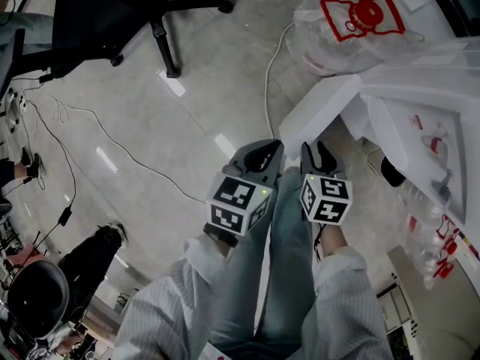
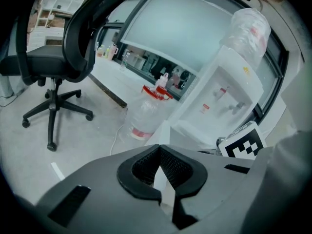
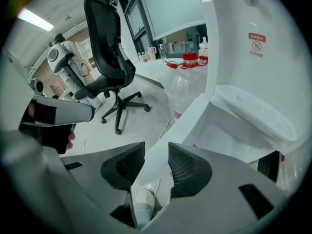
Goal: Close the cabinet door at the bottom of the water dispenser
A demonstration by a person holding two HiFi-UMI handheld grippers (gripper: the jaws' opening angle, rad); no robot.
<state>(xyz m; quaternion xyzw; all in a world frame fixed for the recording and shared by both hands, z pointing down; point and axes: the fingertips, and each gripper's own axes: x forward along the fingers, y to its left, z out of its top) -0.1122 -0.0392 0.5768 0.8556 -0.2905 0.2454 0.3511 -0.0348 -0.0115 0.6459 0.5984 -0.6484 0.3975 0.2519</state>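
Note:
The white water dispenser [image 1: 420, 126] stands at the right, and its bottom cabinet door [image 1: 319, 107] swings out toward me. Both grippers hang over my knees just short of that door. My left gripper [image 1: 259, 152] is shut, its fingertips touching, with the door [image 2: 163, 133] showing white just beyond them. My right gripper [image 1: 319, 154] is open. In the right gripper view [image 3: 156, 162] the door's edge [image 3: 195, 116] runs through the gap between the pads, and neither pad presses on it. The dispenser [image 3: 253, 72] fills the right of that view.
A large water bottle [image 1: 352, 25] with a red label lies on the floor beside the dispenser. A black office chair [image 1: 112, 13] stands at the far left. Cables [image 1: 112, 137] trail over the tiled floor. A person [image 1: 90, 261] stands at the lower left.

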